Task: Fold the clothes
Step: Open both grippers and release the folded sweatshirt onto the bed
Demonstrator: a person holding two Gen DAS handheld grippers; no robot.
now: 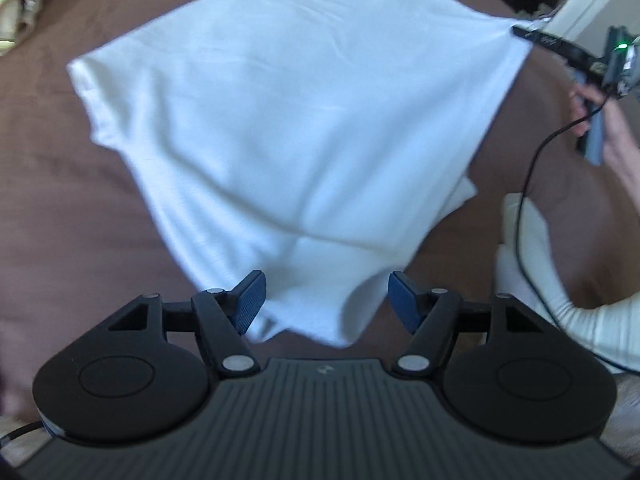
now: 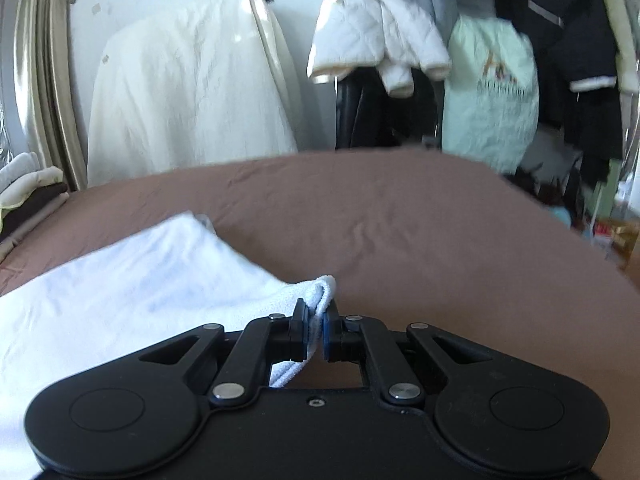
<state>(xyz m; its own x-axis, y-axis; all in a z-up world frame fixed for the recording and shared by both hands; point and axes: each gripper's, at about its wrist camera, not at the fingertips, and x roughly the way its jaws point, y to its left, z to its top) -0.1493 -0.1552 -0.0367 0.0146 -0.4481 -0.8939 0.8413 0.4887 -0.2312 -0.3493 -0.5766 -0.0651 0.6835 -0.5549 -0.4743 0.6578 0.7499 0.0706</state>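
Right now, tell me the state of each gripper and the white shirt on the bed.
Left gripper: open, holding nothing.
Right gripper: shut on a corner of the white shirt.
White shirt: partly folded, one corner lifted, the rest lying on the brown bed sheet.

The garment (image 1: 288,128) is plain white, with no print, and it lies on a bed sheet (image 1: 60,208) of even brown. Both claws are black with dark blue ribbed pads (image 1: 251,300); the left claw (image 1: 326,300) has a grey ridged body near the camera. The right claw (image 2: 315,334) shows the same black frame and silver rivets. A sleeve (image 1: 560,312) at the near right is cream. Far off hang a cream cover (image 2: 192,88), a white quilted jacket (image 2: 380,40), a pale green shirt (image 2: 492,92) with a brownish print and dark coats (image 2: 580,40) with pale bands.
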